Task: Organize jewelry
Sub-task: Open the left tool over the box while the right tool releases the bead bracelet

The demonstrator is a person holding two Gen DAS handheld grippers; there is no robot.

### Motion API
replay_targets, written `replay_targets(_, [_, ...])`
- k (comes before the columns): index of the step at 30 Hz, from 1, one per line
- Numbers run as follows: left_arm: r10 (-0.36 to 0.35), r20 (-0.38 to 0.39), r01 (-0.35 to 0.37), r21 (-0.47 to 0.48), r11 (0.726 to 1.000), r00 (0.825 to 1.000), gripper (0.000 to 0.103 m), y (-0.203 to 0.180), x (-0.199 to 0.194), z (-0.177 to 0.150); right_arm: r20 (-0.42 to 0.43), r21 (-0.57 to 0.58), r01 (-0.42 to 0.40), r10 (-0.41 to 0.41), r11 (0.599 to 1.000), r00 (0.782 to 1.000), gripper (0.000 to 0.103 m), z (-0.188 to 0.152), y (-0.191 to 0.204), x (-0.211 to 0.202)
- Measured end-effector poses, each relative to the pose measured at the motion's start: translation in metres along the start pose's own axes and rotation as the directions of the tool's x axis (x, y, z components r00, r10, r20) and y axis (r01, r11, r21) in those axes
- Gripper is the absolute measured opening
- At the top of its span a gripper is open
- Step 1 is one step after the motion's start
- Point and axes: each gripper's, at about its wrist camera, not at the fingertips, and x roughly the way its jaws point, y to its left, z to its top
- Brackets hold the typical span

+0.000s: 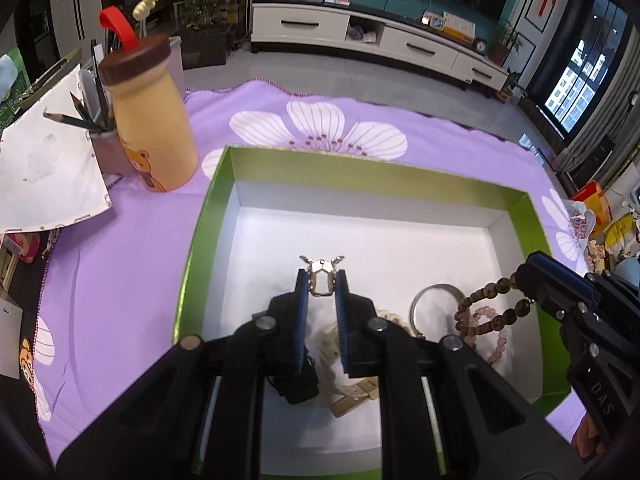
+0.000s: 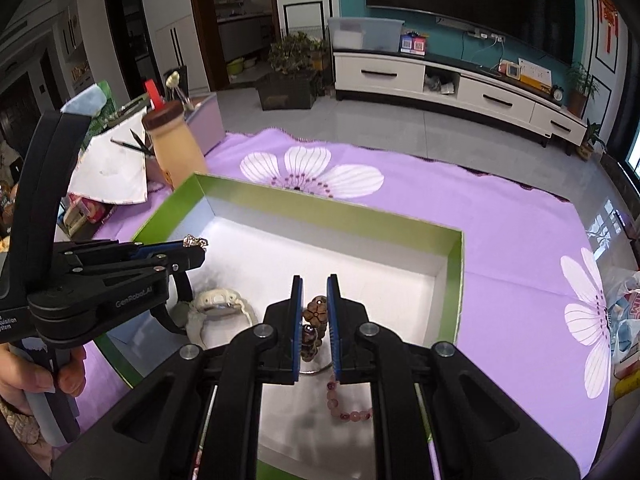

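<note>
Several bracelets [image 1: 486, 312] + watch [image 2: 218, 304] in green box [image 1: 208, 208]

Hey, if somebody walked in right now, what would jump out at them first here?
Probably the green-rimmed box on the purple flowered cloth, with both tools over it. The left tool pinches a small metal jewelry piece, while the right tool grips a brown bead bracelet. A pink bead bracelet lies on the box floor.
</note>
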Motion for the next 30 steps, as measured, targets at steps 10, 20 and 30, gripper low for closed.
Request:
replay_targets(10, [0.045, -0.023, -0.044, 0.055, 0.998, 0.999, 0.013, -0.01, 0.011, 0.0, -0.071, 0.014, 0.002, -0.001, 1.0, 0.997, 0.011, -0.002, -0.001, 0.018])
replay_targets(20, [0.059, -0.052, -0.055, 0.076, 0.996, 0.997, 0.013, -0.01, 0.019, -0.004, -0.102, 0.03, 0.0, 0.003, 1.0, 0.995, 0.011, -0.005, -0.004, 0.028])
replay_targets(30, [0.071, -0.064, -0.067, 0.068, 0.995, 0.995, 0.013, -0.006, 0.024, -0.006, -0.117, 0.033, -0.006, 0.01, 0.999, 0.993, 0.011, -0.01, -0.003, 0.033])
